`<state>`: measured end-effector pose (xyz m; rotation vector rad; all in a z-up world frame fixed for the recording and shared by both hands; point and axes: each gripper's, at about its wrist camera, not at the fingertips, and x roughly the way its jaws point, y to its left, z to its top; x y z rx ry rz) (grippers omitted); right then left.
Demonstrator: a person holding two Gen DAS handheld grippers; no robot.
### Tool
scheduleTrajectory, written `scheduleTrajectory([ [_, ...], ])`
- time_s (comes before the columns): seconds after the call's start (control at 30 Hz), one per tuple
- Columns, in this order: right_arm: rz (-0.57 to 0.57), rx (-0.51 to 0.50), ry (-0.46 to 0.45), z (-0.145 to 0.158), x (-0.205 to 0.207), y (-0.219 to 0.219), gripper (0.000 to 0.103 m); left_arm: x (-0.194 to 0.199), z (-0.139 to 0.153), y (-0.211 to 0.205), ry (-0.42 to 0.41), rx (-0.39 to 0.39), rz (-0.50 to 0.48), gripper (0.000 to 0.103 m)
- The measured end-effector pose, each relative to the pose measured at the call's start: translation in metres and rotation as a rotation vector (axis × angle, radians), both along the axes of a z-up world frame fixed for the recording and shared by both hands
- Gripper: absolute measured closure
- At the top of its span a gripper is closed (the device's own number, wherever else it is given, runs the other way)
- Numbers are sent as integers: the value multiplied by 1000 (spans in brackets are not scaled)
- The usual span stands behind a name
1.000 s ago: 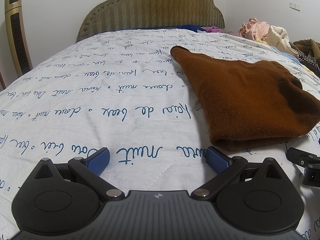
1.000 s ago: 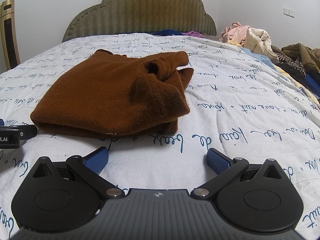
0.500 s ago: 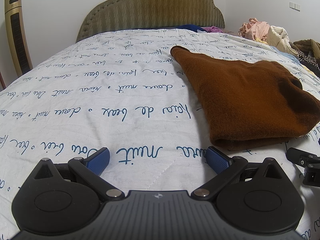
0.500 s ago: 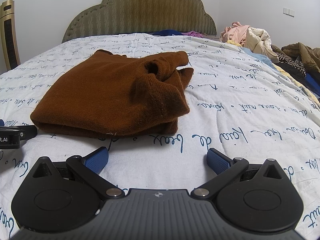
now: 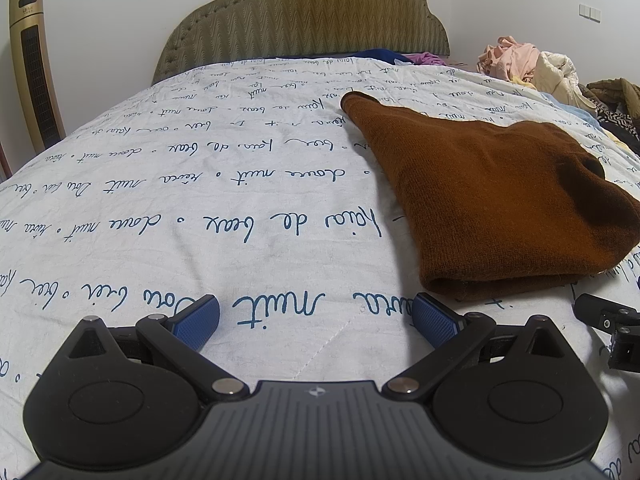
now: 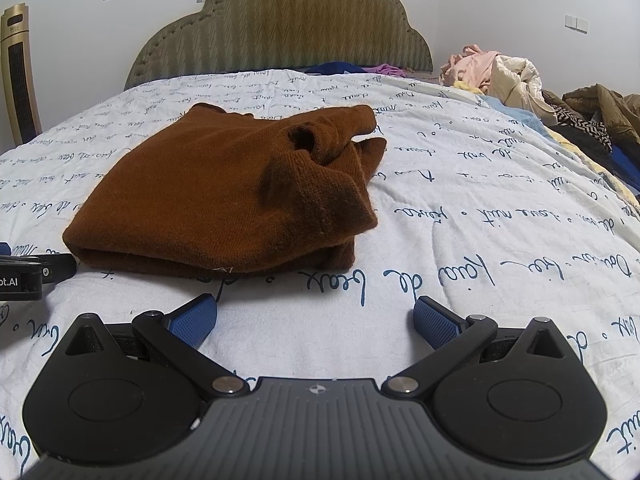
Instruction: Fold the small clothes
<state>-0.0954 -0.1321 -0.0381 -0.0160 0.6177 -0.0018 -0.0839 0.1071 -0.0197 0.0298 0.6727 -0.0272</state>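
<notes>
The brown sweater (image 6: 224,200) lay on the bed (image 6: 460,240) in what looked to me like a finished fold: body doubled over on itself, a thick folded edge facing me, the collar and a bit of loose sleeve bunched at its far right corner. I judged this garment done, or nearly so; that rumpled corner could have taken a tidy, but the bundle was compact and lay flat on the quilt. What remained, as far as I could see, was the heap of unfolded clothes (image 6: 492,72) at the far right side of the bed, well apart from the sweater, and some blue and purple pieces by the headboard (image 6: 280,28). My left tool (image 5: 316,318) sat low over the quilt with its blue pads spread wide, holding nothing; the sweater's near-left corner lay just beyond its right finger, near but not touching as far as I could tell. My right tool (image 6: 314,316) was likewise spread wide and empty, the sweater's folded edge just ahead and a little to the left, with a strip of bare quilt between. Each tool showed at the edge of the other's view, so they sat side by side at the near edge of the sweater.
</notes>
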Motion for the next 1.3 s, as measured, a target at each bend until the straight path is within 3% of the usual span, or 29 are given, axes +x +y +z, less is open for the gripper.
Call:
scheduleTrajectory([
  [0.23,1,-4,18,2,-2,1,0,-2,4,-4,17,22,16,0],
  [0.77,17,19,35,11,-10,8,0,-7,11,-5,57,-8,11,0],
  [1.3,21,20,38,5,-4,16,0,-9,4,-8,29,21,9,0],
])
